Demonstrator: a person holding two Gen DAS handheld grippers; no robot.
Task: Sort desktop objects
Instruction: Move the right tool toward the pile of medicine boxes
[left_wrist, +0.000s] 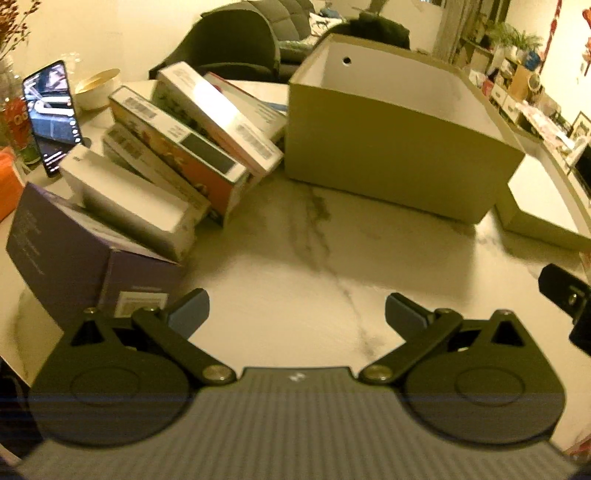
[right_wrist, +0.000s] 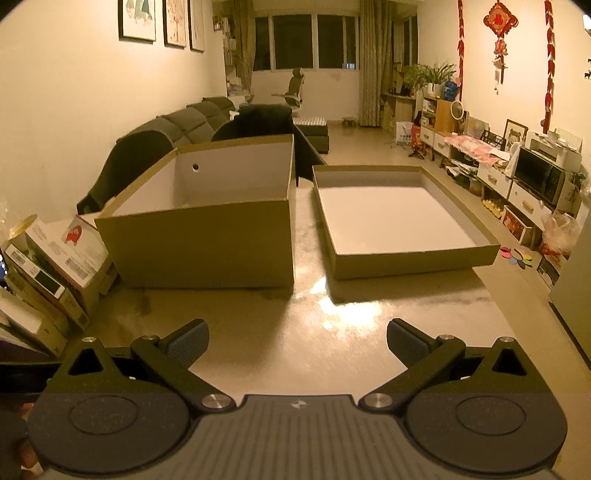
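Product boxes (left_wrist: 184, 147) leaning ahead-left of released left gripper (left_wrist: 297, 314) jaws, likely light, stiff, slick: best pinched across narrow sides; right gripper (right_wrist: 297, 339) jaws likewise spread, empty.

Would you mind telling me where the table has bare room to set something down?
Bare marble table lies between both grippers and the deep cardboard box; the shallow lid is empty too. The left side is crowded with leaning product boxes.

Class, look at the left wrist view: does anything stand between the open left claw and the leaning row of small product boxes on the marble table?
Nothing visible does. Bare marble table lies between the left claw and the row of boxes.
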